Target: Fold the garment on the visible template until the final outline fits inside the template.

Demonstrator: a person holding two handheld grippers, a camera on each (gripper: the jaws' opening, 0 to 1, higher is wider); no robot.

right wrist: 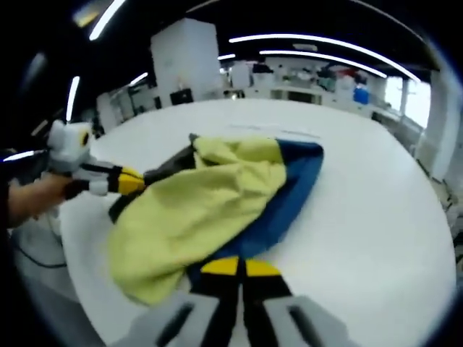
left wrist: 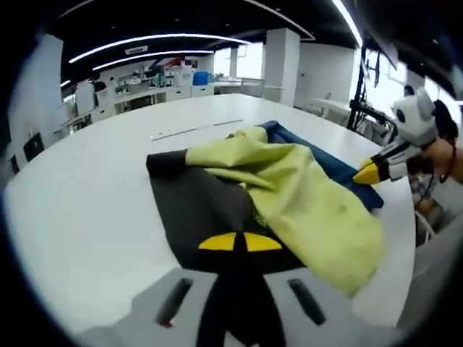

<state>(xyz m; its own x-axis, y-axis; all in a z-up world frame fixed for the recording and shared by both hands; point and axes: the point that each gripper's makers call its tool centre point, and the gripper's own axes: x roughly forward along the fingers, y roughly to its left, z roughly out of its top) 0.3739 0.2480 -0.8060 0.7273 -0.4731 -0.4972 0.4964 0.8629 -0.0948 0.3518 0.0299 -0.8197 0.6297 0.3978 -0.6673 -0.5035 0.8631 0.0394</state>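
Yellow-tipped jaws of my left gripper (left wrist: 239,243) sat pinched together on the dark template (left wrist: 195,210), a flat matte sheet. Soft, rumpled yellow garment (left wrist: 304,195) w/ blue lining lay across it on the smooth white table (left wrist: 94,188), long axis running away from me. Right gripper (right wrist: 239,267) was closed at the blue edge; grip uncertain.

Bright ceiling light strips (left wrist: 145,40), soft overall blur, strong fisheye edge warping.
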